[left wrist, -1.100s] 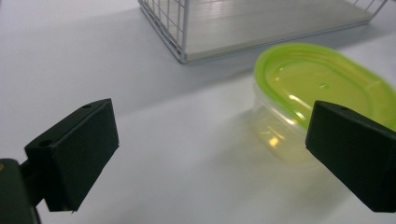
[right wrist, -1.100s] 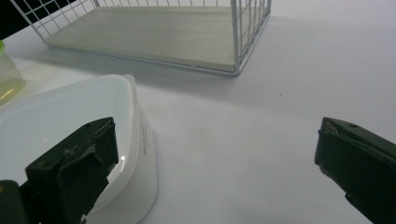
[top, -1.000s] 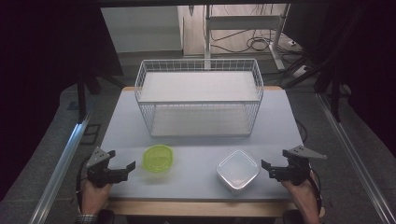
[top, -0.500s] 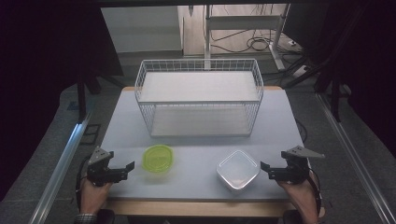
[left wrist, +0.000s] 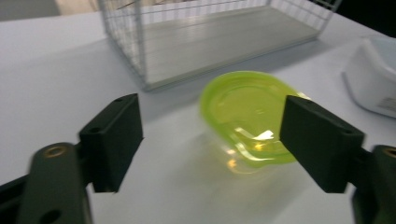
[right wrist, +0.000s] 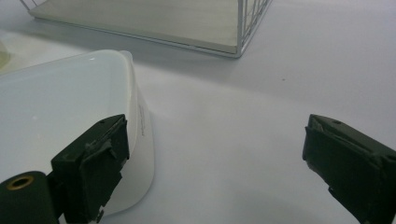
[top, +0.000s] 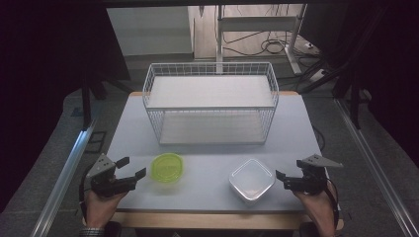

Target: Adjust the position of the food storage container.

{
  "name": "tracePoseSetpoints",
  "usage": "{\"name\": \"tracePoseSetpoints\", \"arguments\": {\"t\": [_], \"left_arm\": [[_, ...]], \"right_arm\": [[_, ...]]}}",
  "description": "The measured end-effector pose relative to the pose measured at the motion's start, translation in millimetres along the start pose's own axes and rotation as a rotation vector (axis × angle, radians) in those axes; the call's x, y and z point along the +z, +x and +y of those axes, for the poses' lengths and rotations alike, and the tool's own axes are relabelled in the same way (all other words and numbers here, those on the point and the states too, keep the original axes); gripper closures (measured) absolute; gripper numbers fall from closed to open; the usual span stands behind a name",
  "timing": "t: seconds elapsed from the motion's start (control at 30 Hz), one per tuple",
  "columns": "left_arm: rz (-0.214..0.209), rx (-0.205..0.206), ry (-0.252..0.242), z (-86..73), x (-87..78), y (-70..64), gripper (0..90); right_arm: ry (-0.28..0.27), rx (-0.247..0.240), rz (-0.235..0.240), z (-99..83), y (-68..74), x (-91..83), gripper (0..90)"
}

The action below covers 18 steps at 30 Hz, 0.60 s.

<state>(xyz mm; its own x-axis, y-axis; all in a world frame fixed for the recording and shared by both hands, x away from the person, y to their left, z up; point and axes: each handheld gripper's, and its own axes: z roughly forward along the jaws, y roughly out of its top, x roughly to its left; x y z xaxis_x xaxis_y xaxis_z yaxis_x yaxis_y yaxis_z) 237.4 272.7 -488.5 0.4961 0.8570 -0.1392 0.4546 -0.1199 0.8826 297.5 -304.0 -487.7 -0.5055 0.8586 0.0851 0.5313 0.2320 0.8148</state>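
A translucent green bowl (top: 167,167) sits on the grey table (top: 212,153) at front left. My left gripper (top: 132,168) is open just left of it; in the left gripper view the green bowl (left wrist: 247,116) lies just beyond the jaws, nearer the right one, and my left gripper (left wrist: 210,140) holds nothing. A white square container (top: 251,180) rests at front right. My right gripper (top: 281,178) is open, close to its right corner. In the right gripper view the white container (right wrist: 70,116) stands by the left jaw, and my right gripper (right wrist: 215,158) is empty.
A white wire basket (top: 211,101) with a pale board floor stands across the back middle of the table, also seen as the wire basket (left wrist: 201,32) and the wire basket (right wrist: 154,18). Metal rails run along both sides of the table. The table's wooden front edge lies under both hands.
Both grippers have edged slightly inward toward the bowl and the container. The bowl, container and basket have not moved.
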Motion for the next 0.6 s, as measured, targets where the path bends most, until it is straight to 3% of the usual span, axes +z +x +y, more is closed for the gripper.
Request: {"name": "tracePoseSetpoints", "arguments": {"t": [0.07,0.13,0.17,0.23,0.43,0.47,0.6], "left_arm": [[-0.044,0.041,0.005,5.5,1.0,-13.0,28.2],[-0.056,0.05,0.015,6.8,2.5,-16.5,29.9],[-0.076,0.061,0.027,8.2,5.9,-23.1,36.6],[-0.092,0.061,0.033,8.9,8.4,-27.0,39.0],[-0.178,0.067,0.058,12.6,20.8,-45.7,63.2],[-0.185,0.066,0.057,12.9,22.3,-47.8,71.5],[-0.205,0.086,0.077,13.2,32.5,-58.7,82.0]], "right_arm": [[0.007,0.003,-0.001,-0.3,0.0,0.6,7.6],[0.014,0.003,-0.002,-0.6,-0.1,1.3,7.8],[0.025,0.003,-0.007,-0.8,-0.3,1.9,8.6],[0.027,0.003,-0.006,-0.9,-0.3,1.9,8.7],[0.025,0.013,-0.002,-0.6,0.7,2.3,10.0],[0.028,0.013,0.0,-0.7,0.9,2.7,10.5],[0.033,0.014,0.002,-0.9,0.7,2.9,11.0]]}}
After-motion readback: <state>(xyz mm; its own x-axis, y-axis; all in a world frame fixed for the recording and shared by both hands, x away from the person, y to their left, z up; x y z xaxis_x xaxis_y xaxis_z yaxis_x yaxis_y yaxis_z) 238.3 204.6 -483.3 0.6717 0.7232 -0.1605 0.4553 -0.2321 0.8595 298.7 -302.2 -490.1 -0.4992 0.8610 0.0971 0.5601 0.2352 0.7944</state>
